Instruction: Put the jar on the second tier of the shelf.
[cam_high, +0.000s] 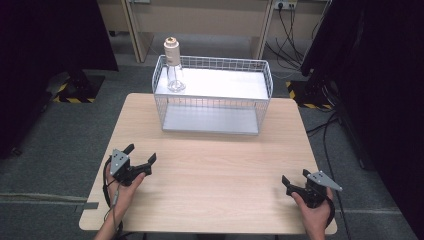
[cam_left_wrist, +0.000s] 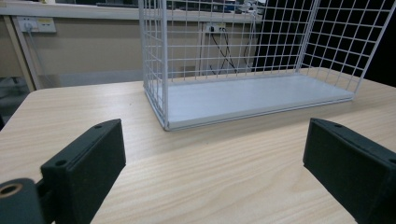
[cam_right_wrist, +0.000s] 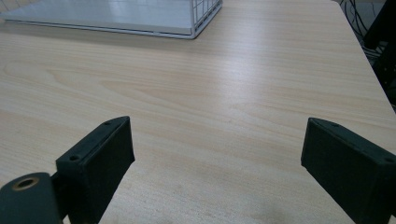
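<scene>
Grippers at rest on a light wooden table: the left gripper sits near the front left corner, its jaws spread wide and holding nothing, while the right gripper lies well apart near the front right corner, likewise spread and holding nothing. At the table's far edge stands a white wire basket with a white floor. Inside its back left corner stands a clear glass bottle with a beige cap, upright.
</scene>
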